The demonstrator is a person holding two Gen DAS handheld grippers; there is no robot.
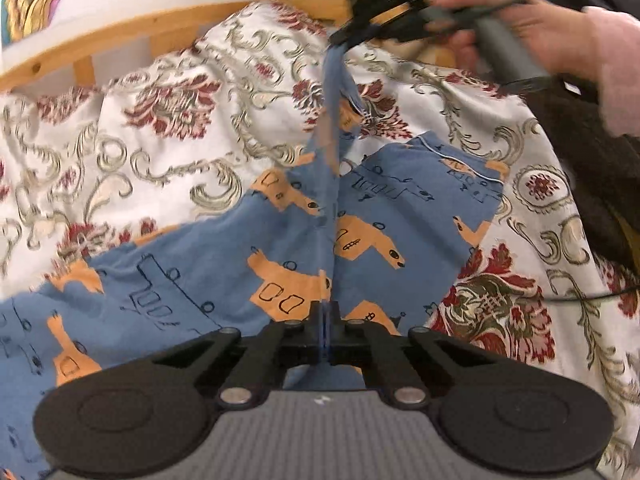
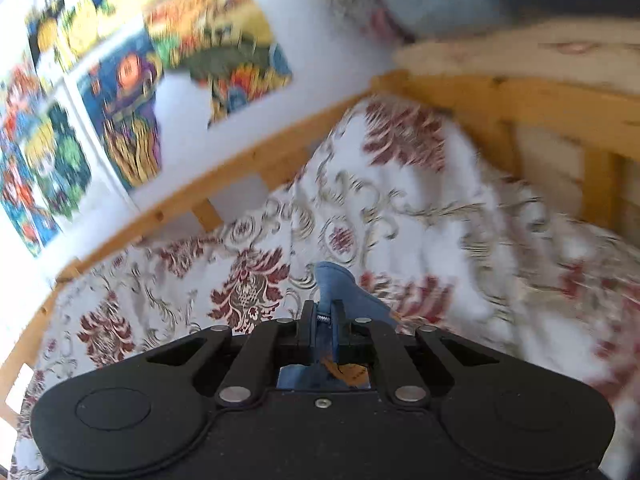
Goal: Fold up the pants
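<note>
pants [image 1: 224,256] on floral bedspread [image 1: 168,148] — wooden frame [image 1: 120,40]

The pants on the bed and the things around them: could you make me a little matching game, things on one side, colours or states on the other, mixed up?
Things:
1. pants
2. bedspread
3. bed frame
4. left claw

Colours or states:
A. pale wood
B. white with red flowers and grey-green scrolls
C. shut on a fold of blue cloth
D. blue with orange animal shapes

Pairs: 1-D, 2-B, 3-A, 4-C.

The right claw is also shut on the pants, lifting one end of them off the bedspread.
</note>
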